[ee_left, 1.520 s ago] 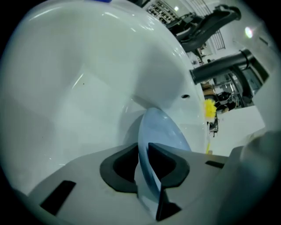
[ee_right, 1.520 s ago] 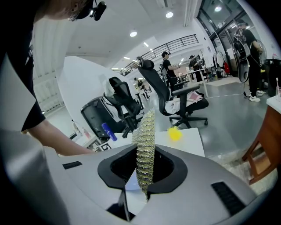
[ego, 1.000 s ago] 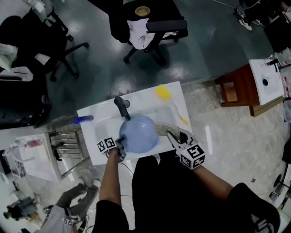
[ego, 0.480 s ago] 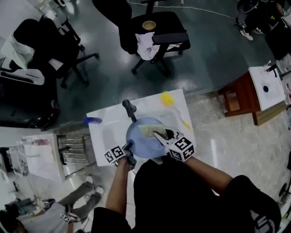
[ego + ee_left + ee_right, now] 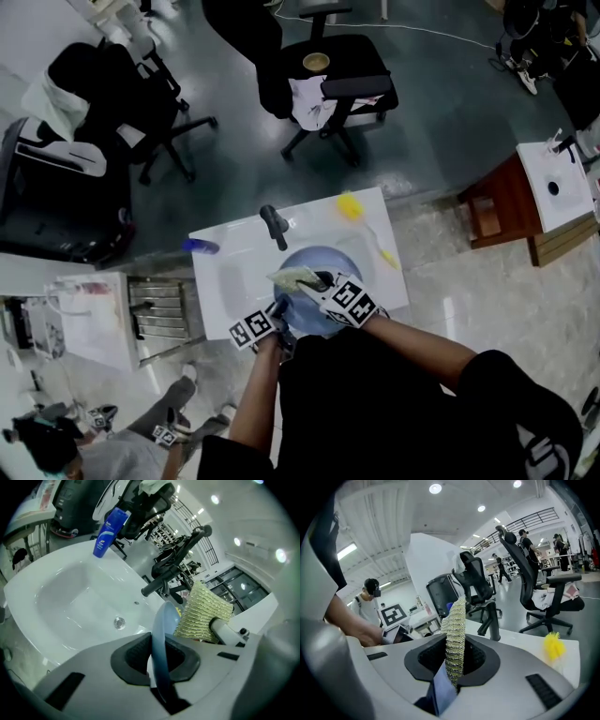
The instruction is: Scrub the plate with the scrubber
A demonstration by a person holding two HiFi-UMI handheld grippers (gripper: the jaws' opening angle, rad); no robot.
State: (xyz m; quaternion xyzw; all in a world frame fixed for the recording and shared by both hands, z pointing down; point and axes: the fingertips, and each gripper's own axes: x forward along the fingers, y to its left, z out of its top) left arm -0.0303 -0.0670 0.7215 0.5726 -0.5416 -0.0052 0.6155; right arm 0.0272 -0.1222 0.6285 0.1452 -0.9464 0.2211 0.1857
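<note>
Progress: left gripper [image 5: 157, 658], clamped on the round blue plate [image 5: 330, 259], had lifted it; right gripper [image 5: 452, 660], pinching the woven yellowish scrubber [image 5: 292, 277], swung onto it, so I figured scrubbing was starting.

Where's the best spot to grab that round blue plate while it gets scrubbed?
Probably its thin rim, from the person's side. The round blue plate is broad and thin-edged, so the left gripper pinches the near rim, a finger on each face, leaving the face free for the yellow mesh scrubber.
</note>
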